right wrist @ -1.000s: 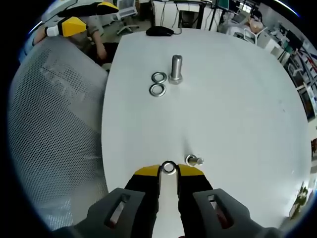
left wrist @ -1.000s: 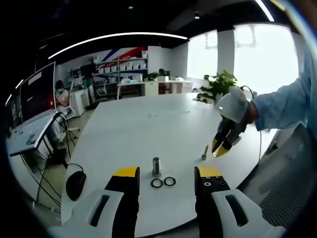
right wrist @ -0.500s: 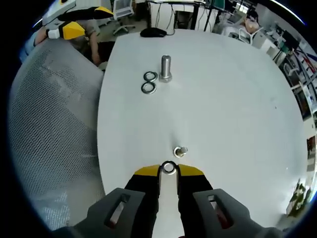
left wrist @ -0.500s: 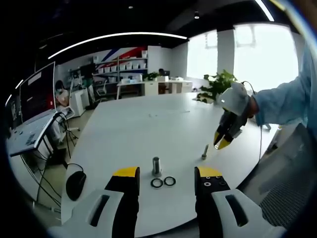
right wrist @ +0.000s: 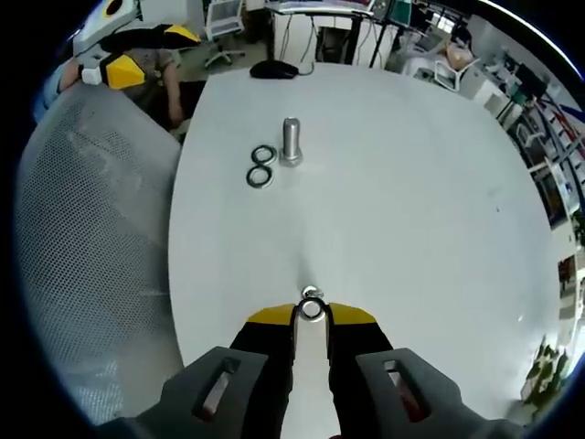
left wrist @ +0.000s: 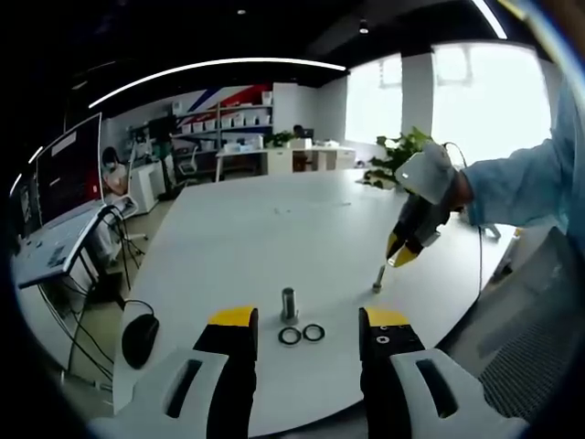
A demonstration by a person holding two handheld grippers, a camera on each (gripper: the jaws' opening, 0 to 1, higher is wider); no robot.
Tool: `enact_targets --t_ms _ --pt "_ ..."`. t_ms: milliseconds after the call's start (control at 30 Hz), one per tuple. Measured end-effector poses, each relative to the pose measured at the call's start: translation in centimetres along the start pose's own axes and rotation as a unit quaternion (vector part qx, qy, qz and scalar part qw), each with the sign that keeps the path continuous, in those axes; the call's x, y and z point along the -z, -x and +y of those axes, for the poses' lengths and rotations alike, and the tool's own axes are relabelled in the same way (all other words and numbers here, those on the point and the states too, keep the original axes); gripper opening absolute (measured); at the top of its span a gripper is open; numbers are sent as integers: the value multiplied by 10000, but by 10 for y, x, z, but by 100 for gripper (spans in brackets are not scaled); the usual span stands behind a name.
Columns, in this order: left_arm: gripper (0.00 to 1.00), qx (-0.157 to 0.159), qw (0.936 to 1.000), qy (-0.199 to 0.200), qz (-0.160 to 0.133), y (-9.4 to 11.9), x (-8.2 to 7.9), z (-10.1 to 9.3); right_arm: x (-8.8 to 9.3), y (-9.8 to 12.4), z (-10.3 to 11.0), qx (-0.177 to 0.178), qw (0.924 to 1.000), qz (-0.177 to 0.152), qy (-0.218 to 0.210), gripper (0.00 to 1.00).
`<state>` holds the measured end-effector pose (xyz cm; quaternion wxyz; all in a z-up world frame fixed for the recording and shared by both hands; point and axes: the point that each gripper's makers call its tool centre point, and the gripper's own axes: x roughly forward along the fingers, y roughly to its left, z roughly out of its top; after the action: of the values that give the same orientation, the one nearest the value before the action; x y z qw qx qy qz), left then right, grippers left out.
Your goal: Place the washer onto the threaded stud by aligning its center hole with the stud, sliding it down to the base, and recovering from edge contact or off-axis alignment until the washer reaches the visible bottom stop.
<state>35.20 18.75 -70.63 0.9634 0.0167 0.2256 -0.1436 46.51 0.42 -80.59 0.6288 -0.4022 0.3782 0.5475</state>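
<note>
My right gripper [right wrist: 312,316] is shut on a small metal washer [right wrist: 303,309], held upright between the yellow tips. A thin threaded stud [right wrist: 312,293] stands on the white table [right wrist: 420,183] right behind the washer, nearly touching it. In the left gripper view the right gripper [left wrist: 400,259] hangs just above and to the right of that stud [left wrist: 377,279]. My left gripper [left wrist: 308,320] is open and holds nothing, low over the near edge of the table [left wrist: 228,238]. A thicker stud [left wrist: 289,305] and two loose washers [left wrist: 302,336] lie between its jaws.
A mesh chair back [right wrist: 91,274] runs along the table's left edge in the right gripper view. The left gripper [right wrist: 132,57] shows beyond it. A black mouse [right wrist: 274,69] sits at the table's far end. The thick stud [right wrist: 291,142] and two washers [right wrist: 261,165] lie farther up.
My right gripper has shifted with the washer toward the thin stud, which now sits directly behind the washer instead of off to its right. The left gripper has not moved.
</note>
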Motion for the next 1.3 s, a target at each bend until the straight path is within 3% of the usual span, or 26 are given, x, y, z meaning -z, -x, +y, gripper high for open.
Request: enact_targets --t_ms 1300 --pt "42 0 10000 41 -20 0 0 0 5 -21 -5 56 9995 320 -56 16"
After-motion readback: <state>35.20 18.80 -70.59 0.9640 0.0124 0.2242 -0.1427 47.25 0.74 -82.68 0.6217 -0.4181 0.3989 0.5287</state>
